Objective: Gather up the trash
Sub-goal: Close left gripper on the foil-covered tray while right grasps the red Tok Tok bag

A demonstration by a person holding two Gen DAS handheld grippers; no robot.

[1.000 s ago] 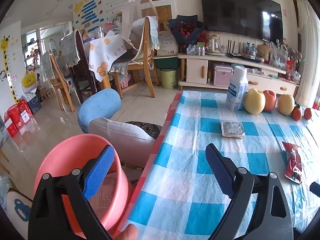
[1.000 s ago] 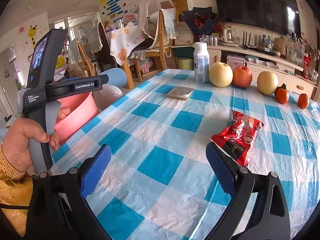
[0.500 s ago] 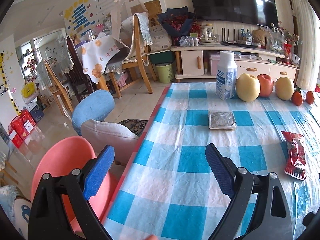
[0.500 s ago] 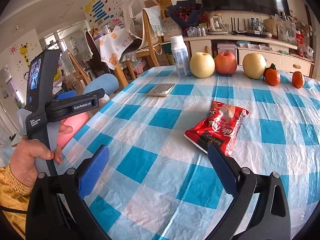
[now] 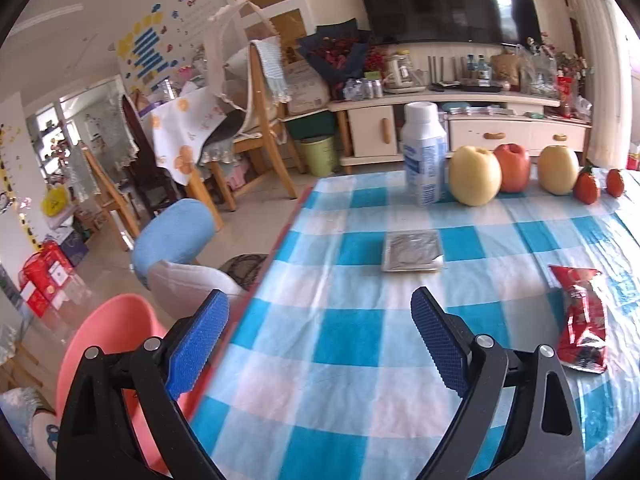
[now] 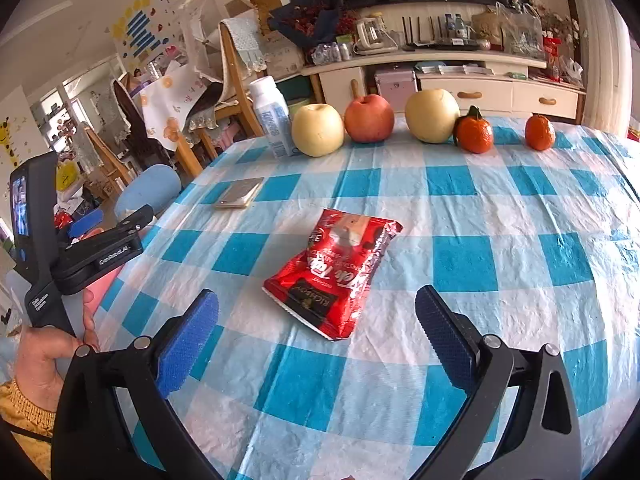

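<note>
Blue-and-white checked plastic covers the table (image 6: 460, 256), and on it lies the red snack wrapper (image 6: 336, 272), crumpled and flat, a little ahead of the right gripper (image 6: 316, 334) and roughly on the line between its 2 blue-padded fingers (image 6: 188, 340). Those fingers stand spread wide with nothing between the pads, and they do not touch the wrapper. In the left wrist view the same red snack wrapper (image 5: 584, 320) sits off to the right, well apart from the left gripper (image 5: 320, 340), whose fingers are likewise released and empty above the near left edge of the table (image 5: 348, 336). A flat silver foil packet (image 5: 412, 250) lies on the cloth further ahead of the left gripper, between it and the row at the far edge. That row holds a white bottle with a blue label (image 6: 272, 118), 1 yellow pear-like fruit (image 6: 318, 130) touching or just beside it, a red apple (image 6: 369, 118), a 2nd yellow fruit (image 6: 432, 115) and 2 small orange fruits (image 6: 474, 134). Beside the table's left edge, low down, is a pink plastic bin (image 5: 108, 344), partly hidden by the left gripper's frame. In the right wrist view a hand (image 6: 44, 356) with a mustard-yellow knitted cuff grips the handle of the left gripper (image 6: 86, 222) at the table's left side.
</note>
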